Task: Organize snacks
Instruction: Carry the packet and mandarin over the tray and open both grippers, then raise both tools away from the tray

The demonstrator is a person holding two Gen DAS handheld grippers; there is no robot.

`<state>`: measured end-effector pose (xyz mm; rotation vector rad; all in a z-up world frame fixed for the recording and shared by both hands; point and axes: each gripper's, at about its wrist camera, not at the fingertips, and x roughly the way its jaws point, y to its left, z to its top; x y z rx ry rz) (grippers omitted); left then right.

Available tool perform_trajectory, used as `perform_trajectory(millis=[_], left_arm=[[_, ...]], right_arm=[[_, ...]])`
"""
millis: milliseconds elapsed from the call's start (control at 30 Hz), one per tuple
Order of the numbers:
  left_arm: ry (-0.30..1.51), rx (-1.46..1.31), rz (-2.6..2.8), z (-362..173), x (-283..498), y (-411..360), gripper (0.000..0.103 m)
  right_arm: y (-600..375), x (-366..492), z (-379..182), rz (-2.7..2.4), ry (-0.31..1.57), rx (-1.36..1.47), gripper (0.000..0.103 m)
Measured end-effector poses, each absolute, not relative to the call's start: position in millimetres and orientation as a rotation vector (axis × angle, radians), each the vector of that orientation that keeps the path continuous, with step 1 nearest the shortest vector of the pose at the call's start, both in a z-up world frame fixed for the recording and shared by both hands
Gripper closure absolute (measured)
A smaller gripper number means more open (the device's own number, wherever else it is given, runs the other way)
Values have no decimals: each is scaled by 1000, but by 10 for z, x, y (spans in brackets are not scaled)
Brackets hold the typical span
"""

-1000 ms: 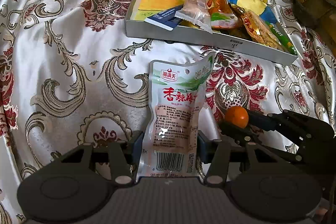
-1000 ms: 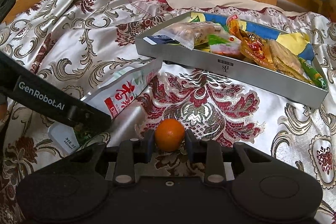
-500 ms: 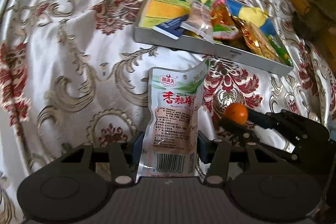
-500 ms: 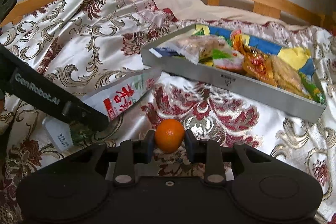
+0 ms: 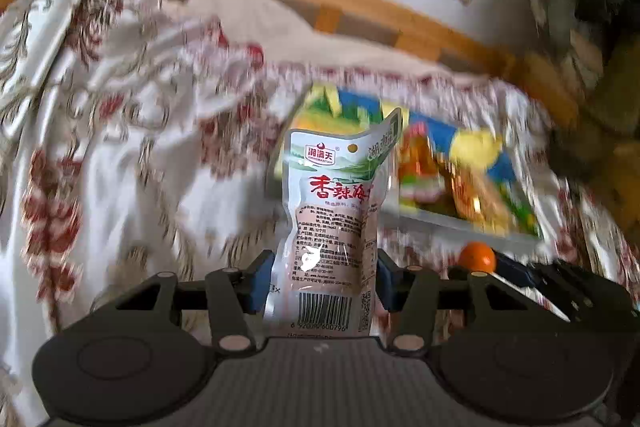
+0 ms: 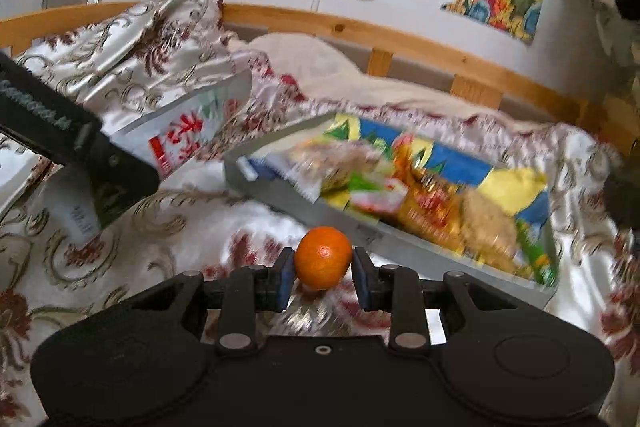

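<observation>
The left gripper [image 5: 322,285] has its jaws pinching the lower part of a white snack packet [image 5: 334,219], which stands upright between them, lifted clear of the bed [image 5: 132,163]. To its right, the right gripper [image 6: 323,277] holds a small orange [image 6: 323,257] squeezed between its jaws, also off the patterned bedspread (everything behind is blurred). Beyond both lies a grey tray [image 6: 400,241] with several bright snack packs [image 6: 432,203] heaped in its right half.
</observation>
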<state>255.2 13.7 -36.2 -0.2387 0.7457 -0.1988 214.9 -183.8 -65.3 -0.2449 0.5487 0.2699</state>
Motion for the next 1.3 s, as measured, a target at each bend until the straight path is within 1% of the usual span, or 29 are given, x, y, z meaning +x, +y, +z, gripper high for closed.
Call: perform_trajectory(millis=[167,300,400,467,500,633,767,900,1067,1133,1233,1300], left_arm=[[621,-248,-174,-334,2901,14,46],[562,-279,-170,-339,3196,-34,46],[537,-245,-173,-375,3363,-95,46],[543,-251,-187,-411,3495,-120,47],[552,-250,-205,-435,3568,-139,52],[578,-195,-227,-575,3732,-246,52],[626,-251,-224,-730,3800,-214,52],[632,-248,-222,-806,3798,-216,52],[633,-248,-218,-800,3790,-224,42],[628,-247,-215,-773,3785,-227,36],[622,-247,-215,-732,3767,-230,30],[616,-244,-214,-705,3743,-235,27]], right_arm=[[-1874,2371,-558,231,477,-231,71],[-1932,2587,-554,196,460,-187,71],[-1990,2709,-548,178,452,-157,71],[-2015,2786,-560,167,454,-134,71],[-2022,2835,-575,164,461,-121,71],[-1979,2980,-712,163,499,-117,71],[-1884,3057,-874,174,547,-146,70],[-1825,3107,-965,172,568,-165,70],[-1806,3121,-989,166,578,-158,68],[-1799,3113,-980,166,575,-162,66],[-1806,3101,-955,166,569,-155,62],[-1806,3080,-923,165,561,-152,58]])
